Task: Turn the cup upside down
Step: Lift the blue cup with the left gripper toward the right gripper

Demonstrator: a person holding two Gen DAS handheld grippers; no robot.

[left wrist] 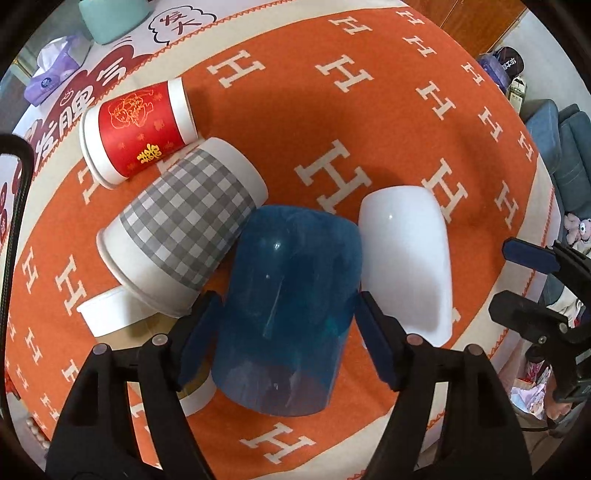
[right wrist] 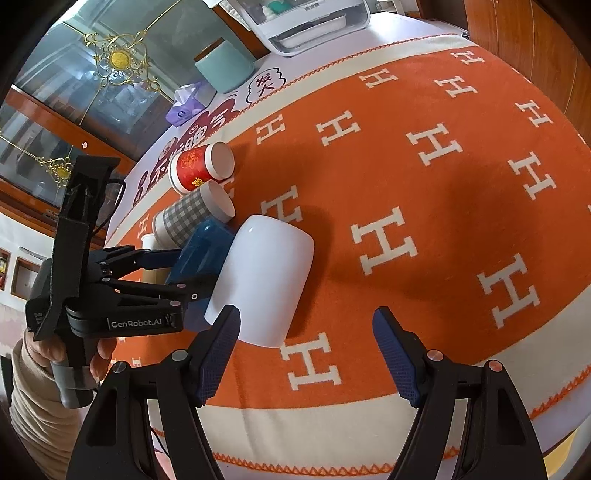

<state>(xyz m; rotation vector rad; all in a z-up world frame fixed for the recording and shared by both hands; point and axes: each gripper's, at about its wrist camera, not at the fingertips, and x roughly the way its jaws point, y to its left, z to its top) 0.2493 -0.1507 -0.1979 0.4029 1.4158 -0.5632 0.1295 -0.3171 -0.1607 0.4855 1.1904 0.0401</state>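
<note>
A translucent blue cup (left wrist: 291, 295) stands upside down on the orange cloth (left wrist: 369, 147). My left gripper (left wrist: 286, 332) has its jaws on both sides of the cup, pads touching its walls. The cup also shows in the right wrist view (right wrist: 207, 251) between the left gripper's fingers (right wrist: 162, 258). A white cup (left wrist: 410, 258) stands upside down just right of it, also seen in the right wrist view (right wrist: 266, 280). My right gripper (right wrist: 306, 350) is open and empty, just in front of the white cup.
A grey checked paper cup (left wrist: 184, 225) and a red paper cup (left wrist: 138, 129) stand upside down to the left. A low white bowl (left wrist: 107, 310) sits by the left finger. A teal canister (right wrist: 225, 66), a tissue pack (right wrist: 184, 105) and a white tray (right wrist: 314, 22) stand at the back.
</note>
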